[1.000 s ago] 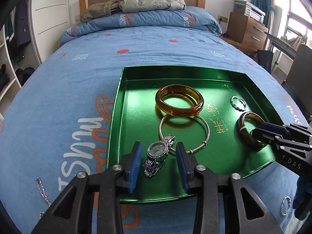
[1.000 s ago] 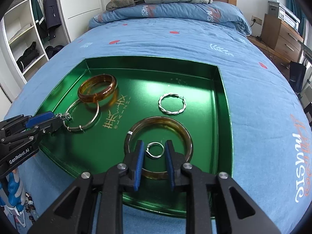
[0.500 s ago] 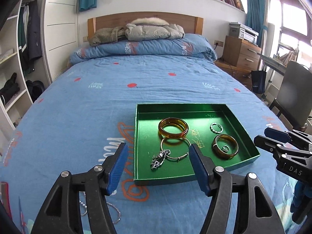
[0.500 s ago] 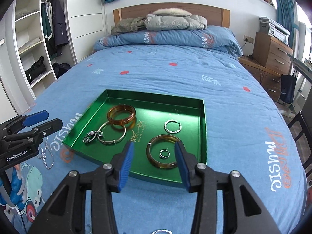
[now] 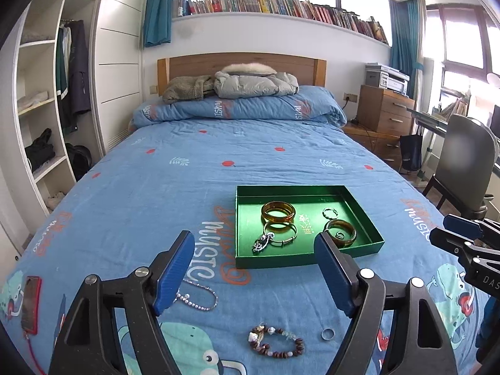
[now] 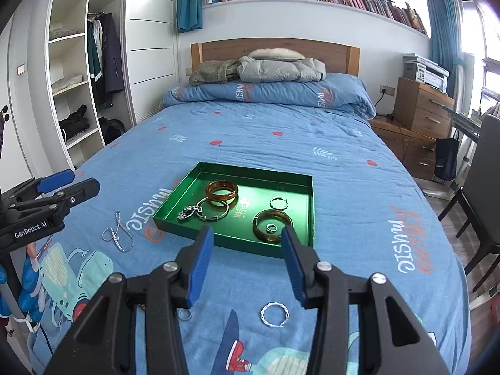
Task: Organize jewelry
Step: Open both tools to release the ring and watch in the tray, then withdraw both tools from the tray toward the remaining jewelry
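1. Blue bedding covers the bed [image 5: 175, 187], and a green tray [image 5: 247, 262] sits on it as the landmark for everything else.
2. Inside the tray lie an amber bangle [image 5: 278, 212], a thin metal bangle [image 5: 279, 233], a watch [image 5: 262, 243], a twisted silver ring [image 5: 329, 213] and a darker bangle [image 5: 340, 237] with a small ring [image 5: 340, 235] inside it.
3. Near the tray's front left corner, on the bedding, lies a silver chain [image 5: 195, 298].
4. Nearer the camera than the tray lie a bead bracelet [image 5: 276, 342], a plain ring [image 5: 327, 333] and a twisted hoop [image 6: 275, 314].
5. Left gripper [image 5: 254, 275] hovers before the tray, its jaws opening with nothing between them.
6. Right gripper [image 6: 247, 264] hangs spread before the tray, empty.
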